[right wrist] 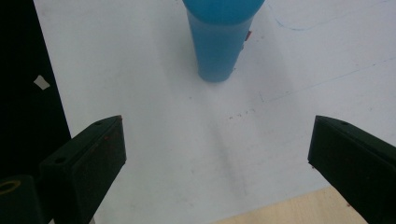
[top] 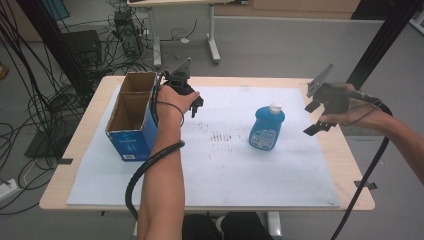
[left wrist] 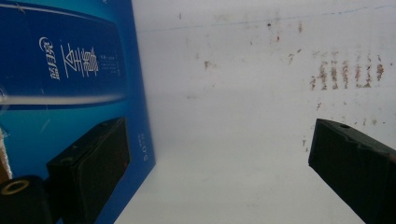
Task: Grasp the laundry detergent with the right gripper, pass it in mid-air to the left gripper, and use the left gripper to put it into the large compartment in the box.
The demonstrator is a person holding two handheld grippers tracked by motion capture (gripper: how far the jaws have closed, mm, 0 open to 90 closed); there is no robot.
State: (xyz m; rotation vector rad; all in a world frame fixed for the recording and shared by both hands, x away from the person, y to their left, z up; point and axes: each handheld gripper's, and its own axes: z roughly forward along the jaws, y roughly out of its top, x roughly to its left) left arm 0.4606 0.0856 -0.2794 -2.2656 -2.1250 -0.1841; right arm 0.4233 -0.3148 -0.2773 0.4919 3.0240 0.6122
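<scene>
Basically nothing packed yet: my right tool [top: 316, 118] and left tool [top: 196, 106] gape empty, bottle [top: 266, 128] stands outside the box [top: 131, 122].

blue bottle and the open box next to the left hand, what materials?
Blue bottle with white cap: likely plastic, smooth and slightly glossy, with a uniform moulded body and printed label. Open blue-printed box: cardboard, going by its raw brown inner walls and thin cut edges; its glossy printed blue side faces the left tongs.
</scene>
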